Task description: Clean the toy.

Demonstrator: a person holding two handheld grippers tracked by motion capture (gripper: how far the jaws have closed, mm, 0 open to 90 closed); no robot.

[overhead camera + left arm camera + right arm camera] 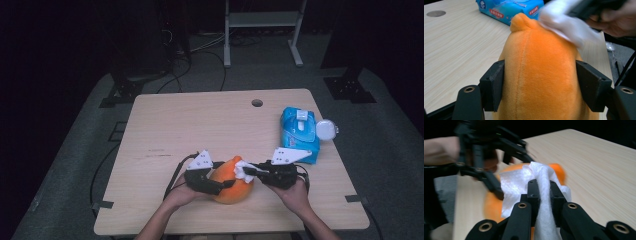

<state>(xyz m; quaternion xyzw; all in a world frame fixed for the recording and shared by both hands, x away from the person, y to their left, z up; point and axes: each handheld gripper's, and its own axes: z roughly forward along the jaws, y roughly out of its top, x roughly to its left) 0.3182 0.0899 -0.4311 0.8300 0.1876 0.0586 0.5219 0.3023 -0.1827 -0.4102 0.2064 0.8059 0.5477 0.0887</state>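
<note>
An orange plush toy (232, 186) lies near the front edge of the wooden table (190, 125). My left gripper (222, 186) comes in from the left and holds it. In the left gripper view both black pads (492, 83) press into the sides of the plush (541, 70). My right gripper (252, 172) is shut on a crumpled white wipe (243, 171) and holds it against the top of the toy. In the right gripper view the wipe (516, 182) is pinched between the jaws of that gripper (543, 187), with the orange toy (491, 207) beneath it.
A blue pack of wipes (299, 131) lies at the right side of the table, with a small white round object (326, 129) at its right edge. A cable hole (257, 103) sits near the far edge. A metal frame (262, 20) stands on the floor behind.
</note>
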